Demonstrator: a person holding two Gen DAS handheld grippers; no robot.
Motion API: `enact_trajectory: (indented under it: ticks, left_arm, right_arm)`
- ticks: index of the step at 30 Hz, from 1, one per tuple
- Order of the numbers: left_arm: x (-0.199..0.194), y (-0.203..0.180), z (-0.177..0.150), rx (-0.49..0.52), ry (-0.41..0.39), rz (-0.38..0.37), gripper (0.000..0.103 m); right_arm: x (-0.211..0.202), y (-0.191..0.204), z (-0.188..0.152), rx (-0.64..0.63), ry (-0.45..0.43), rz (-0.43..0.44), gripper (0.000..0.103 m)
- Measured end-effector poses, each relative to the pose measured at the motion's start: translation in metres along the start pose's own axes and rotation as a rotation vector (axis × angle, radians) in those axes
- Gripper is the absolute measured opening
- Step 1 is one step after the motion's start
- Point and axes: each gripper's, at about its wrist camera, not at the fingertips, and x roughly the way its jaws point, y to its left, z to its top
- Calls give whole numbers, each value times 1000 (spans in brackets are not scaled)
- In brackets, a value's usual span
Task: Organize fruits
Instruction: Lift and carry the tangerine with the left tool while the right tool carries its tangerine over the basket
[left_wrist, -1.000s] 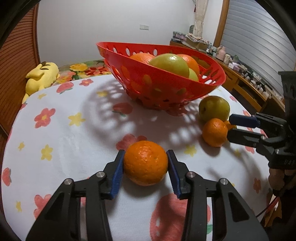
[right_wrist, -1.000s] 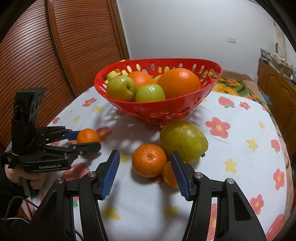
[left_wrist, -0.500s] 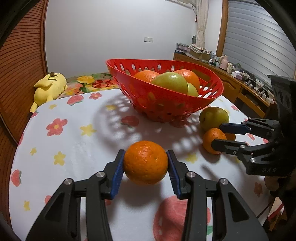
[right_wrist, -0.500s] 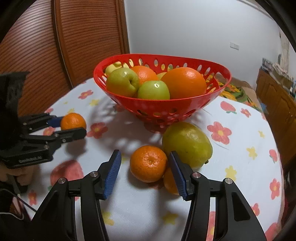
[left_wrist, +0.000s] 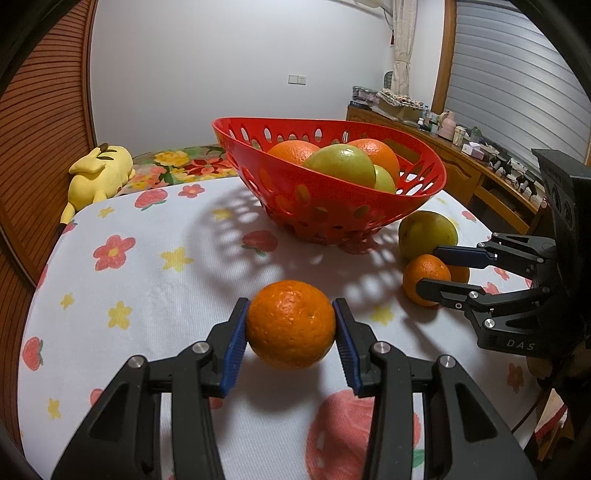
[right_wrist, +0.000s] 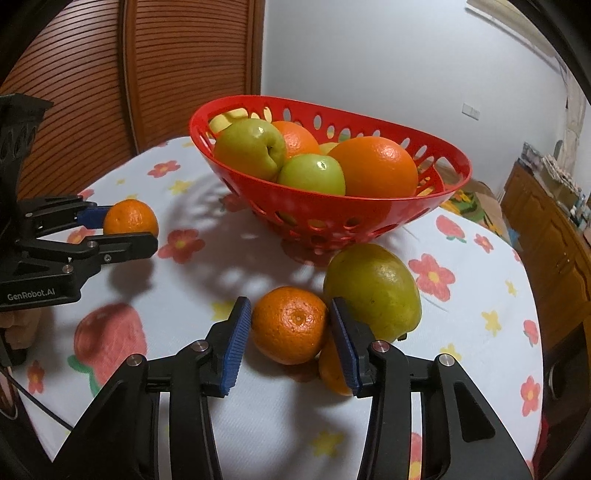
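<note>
My left gripper (left_wrist: 290, 304) is shut on a large orange (left_wrist: 290, 328) just above the flowered tablecloth; the right wrist view shows the same gripper (right_wrist: 129, 229) and orange (right_wrist: 129, 218) at the left. My right gripper (right_wrist: 289, 302) straddles a small mandarin (right_wrist: 290, 328) lying on the cloth. Its jaws are closing, with the blue pads close to the mandarin's sides but not visibly pressing. A red perforated basket (right_wrist: 332, 210) behind holds green apples and oranges.
A big yellow-green fruit (right_wrist: 373, 284) lies right of the mandarin, touching it. Another small orange (right_wrist: 332, 369) sits half hidden behind my right finger. A yellow plush toy (left_wrist: 98, 173) lies past the table's far left edge. A wooden sideboard (left_wrist: 480, 173) stands at the right.
The right gripper's jaws have narrowed around the mandarin and it has rolled a little. The left gripper has kept its hold on the orange, and its view has tilted slightly upward.
</note>
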Motion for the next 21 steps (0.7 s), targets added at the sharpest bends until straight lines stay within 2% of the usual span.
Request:
enact_trajectory:
  ticks: [17,21]
  left_arm:
    - [0,0,0,-2,-1,0,43]
    - [0,0,0,0,-1,-1,43]
  right_arm:
    - [5,6,1,-41,8,-42,45]
    - [0,2,1,3,-1,27,44]
